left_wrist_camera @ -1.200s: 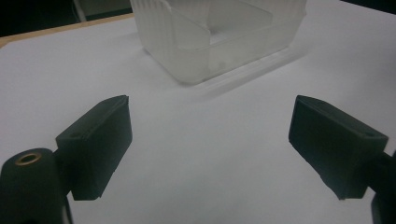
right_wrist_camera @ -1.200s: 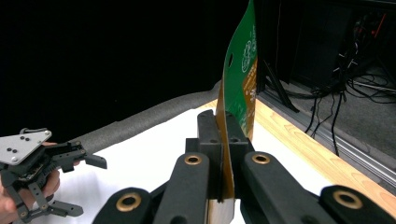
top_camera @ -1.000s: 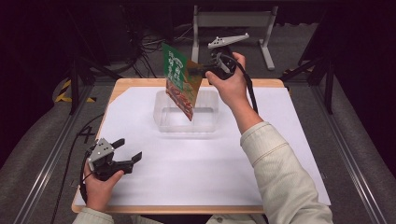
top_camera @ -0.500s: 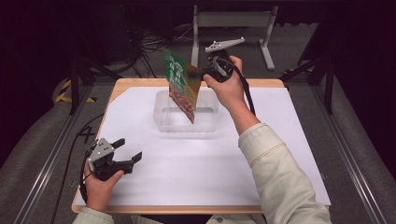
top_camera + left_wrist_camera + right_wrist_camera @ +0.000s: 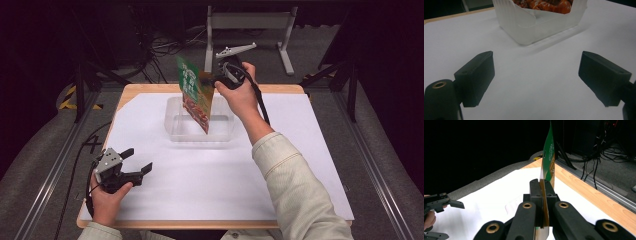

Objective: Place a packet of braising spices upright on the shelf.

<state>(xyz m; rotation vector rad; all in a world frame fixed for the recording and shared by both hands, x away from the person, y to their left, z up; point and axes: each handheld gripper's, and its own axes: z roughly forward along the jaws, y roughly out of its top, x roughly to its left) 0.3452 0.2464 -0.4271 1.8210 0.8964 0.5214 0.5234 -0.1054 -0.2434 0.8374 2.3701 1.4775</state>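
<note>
Two tools: right tool (image 5: 212, 80) clamped on packet (image 5: 196, 95) above tub (image 5: 176, 125)—lower squarely below tool; left tool (image 5: 135, 162) half-open, empty.

This looks like a lab or recording studio, not a home. The wooden table (image 5: 295, 89) is covered by a white sheet (image 5: 220, 175) and stands between metal rails (image 5: 47, 180) on grey floor. Black curtains darken the surroundings, loose cables (image 5: 165, 47) lie beyond the table's far edge, and a grey metal stand (image 5: 250, 22) sits there too.
</note>
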